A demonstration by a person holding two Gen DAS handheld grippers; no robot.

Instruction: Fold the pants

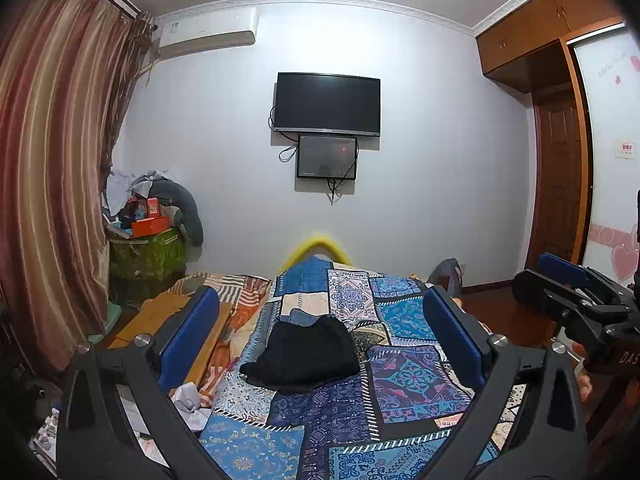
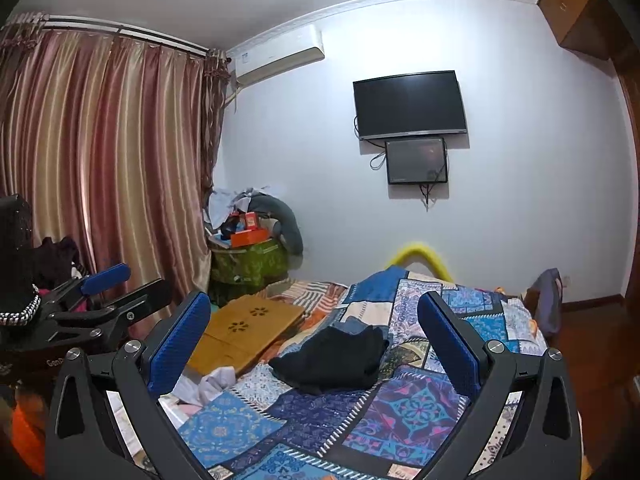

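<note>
Black pants (image 1: pixel 306 356) (image 2: pixel 334 358): folded into a compact, slightly rumpled bundle with one corner trailing toward the left, lying flat mid-bed on the blue patchwork quilt (image 1: pixel 404 376) (image 2: pixel 408 408), a blue denim garment (image 1: pixel 302 316) just behind them.

- The black pants (image 1: pixel 305 354) lie bunched on the patchwork bedspread (image 1: pixel 404 376), with bare quilt on every side of them.
- Both grippers, left (image 1: pixel 320 320) and right (image 2: pixel 314 326), hang above the bed with jaws spread wide, nothing between them.
- A wooden lap desk (image 2: pixel 248 334) and crumpled white cloth (image 2: pixel 212 384) crowd the bed's left edge.
</note>
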